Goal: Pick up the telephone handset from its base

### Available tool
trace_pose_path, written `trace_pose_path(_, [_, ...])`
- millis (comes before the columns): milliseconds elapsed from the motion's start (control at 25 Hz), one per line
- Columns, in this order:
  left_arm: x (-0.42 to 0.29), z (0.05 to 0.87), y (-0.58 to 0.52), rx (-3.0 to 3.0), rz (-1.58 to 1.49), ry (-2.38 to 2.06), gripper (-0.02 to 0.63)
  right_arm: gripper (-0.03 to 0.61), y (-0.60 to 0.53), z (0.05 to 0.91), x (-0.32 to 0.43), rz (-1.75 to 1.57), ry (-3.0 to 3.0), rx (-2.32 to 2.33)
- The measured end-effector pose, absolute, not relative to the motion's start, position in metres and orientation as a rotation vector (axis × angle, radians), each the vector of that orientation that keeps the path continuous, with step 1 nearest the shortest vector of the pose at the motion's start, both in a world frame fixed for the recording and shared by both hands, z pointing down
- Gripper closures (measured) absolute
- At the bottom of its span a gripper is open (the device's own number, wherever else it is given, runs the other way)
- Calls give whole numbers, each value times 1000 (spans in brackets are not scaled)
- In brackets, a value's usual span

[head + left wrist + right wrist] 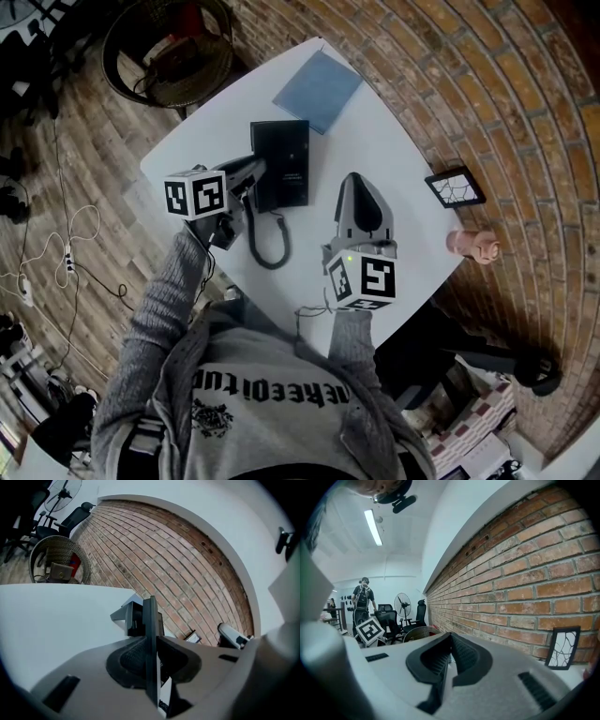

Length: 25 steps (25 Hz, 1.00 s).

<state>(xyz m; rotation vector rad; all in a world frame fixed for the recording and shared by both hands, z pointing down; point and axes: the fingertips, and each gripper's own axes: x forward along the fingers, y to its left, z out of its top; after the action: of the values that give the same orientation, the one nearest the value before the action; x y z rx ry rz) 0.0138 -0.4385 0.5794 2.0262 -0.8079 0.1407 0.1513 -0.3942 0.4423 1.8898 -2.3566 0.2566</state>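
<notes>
Handset (pixel 150 620) pinched edge-on between left gripper (pixel 253 172) jaws | right gripper (pixel 353 180) closed, empty | advice: lift straight off base (pixel 286 155), minding cord (pixel 267 242)

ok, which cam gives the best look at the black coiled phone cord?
Head view. The black coiled cord lies plainly there, seen from above, looping over the white table from the black telephone base. I can't make it out in either gripper view: each gripper's own body fills the lower frame.

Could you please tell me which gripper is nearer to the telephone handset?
Left. The left gripper grips the telephone handset at its base; the right gripper is shut, apart, to the base's right.
</notes>
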Motion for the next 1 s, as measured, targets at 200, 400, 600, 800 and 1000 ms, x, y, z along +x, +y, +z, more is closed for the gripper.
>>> trace_pose_path(200, [3,557,-439,2093,122,-859,546,574,-391,437,144,236,-2369,1880])
trace_pose_path(400, [-8,535,-430,2133,91,-876,546,575,-385,428,137,207,-2380,1872])
trace_pose_path(600, [-24,511,-424,2182,58,-939,546,575,-378,415,130,167,-2392,1874])
trace_pose_path(800, [-41,486,-413,2241,19,-986,546,575,-368,404,120,128,-2404,1872])
trace_pose_path(1000, [-58,460,-398,2289,-17,-1046,546,575,-357,393,113,89,-2412,1879])
